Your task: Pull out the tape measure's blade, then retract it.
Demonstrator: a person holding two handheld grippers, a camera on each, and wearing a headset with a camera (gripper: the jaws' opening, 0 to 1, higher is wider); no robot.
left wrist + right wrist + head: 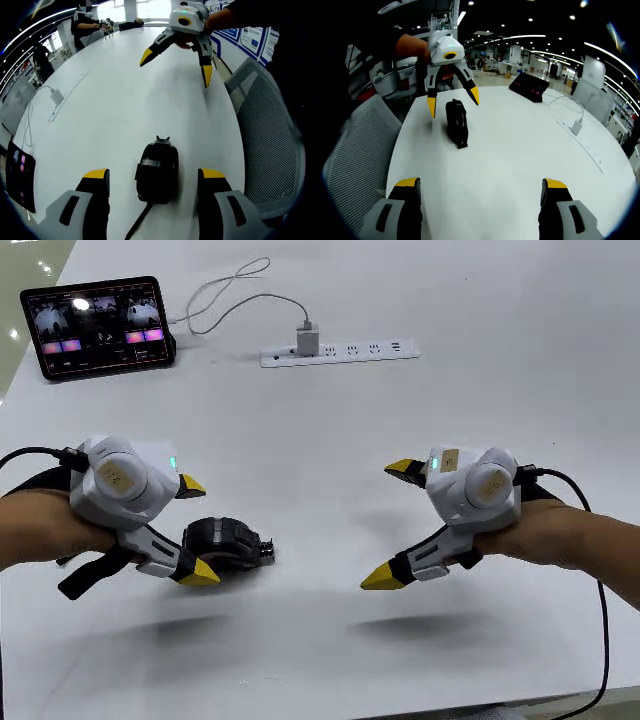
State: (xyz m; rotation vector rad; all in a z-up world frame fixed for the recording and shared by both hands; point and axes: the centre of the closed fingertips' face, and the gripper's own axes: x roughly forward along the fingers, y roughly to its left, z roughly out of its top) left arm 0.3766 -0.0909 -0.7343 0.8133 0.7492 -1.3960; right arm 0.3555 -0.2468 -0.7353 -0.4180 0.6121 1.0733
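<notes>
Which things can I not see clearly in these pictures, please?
Tape measure: in the head view, the left gripper's lower jaw covers its near edge; its label is too small to read.
Tablet: head view, screen too small to read.
Tape measure's strap: left gripper view, cut off by the bottom edge.

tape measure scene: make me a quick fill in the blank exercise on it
The left tool straddles the tape measure with its jaws ____.
The right tool holds ____.
The tape measure's case is ____ in colour.
Missing words: open; nothing; black.
</notes>
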